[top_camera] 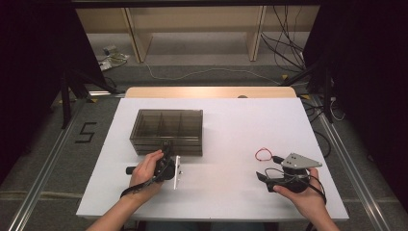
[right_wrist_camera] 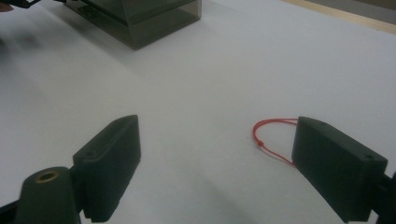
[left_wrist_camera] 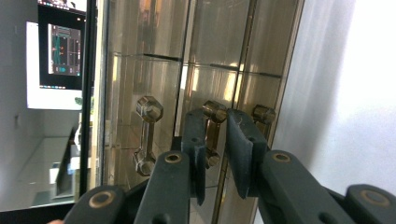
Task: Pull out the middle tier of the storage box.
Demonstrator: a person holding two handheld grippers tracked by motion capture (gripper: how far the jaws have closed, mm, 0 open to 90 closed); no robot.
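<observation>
The left hand (top_camera: 146,169) comes in from the near edge of the bench (top_camera: 231,144) and reaches far-ward, the forearm slanting up to the right, with its tongs (top_camera: 167,147) pointed at the near face of the smoky brown drawer box (top_camera: 167,126). In the left gripper view the left tongs (left_wrist_camera: 215,135) stand narrow, one jaw on each side of the middle drawer handle (left_wrist_camera: 214,122), a slim brass-toned bar with a hexagonal knob at the end. Whether the pads actually press on the bar cannot be told, as a thin gap seems to remain beside it. A second handle (left_wrist_camera: 148,133) sits just to the left of it and a third knob (left_wrist_camera: 264,113) just to the right, all on the same box face. A flat pale plate (top_camera: 177,172) belonging to the left tool stands on edge just right of the hand.

The right hand (top_camera: 300,192) rests near the right near corner of the bench, well apart from the box, palm cupped under its tool with the grey three-cornered plate (top_camera: 299,160) on top. Its tongs (right_wrist_camera: 217,168) are spread wide with nothing between them but bare white surface. A small red cord loop (right_wrist_camera: 268,135) lies on the bench just beside the right jaw, and in the high view it lies just far-left of the right tool (top_camera: 263,154).
</observation>
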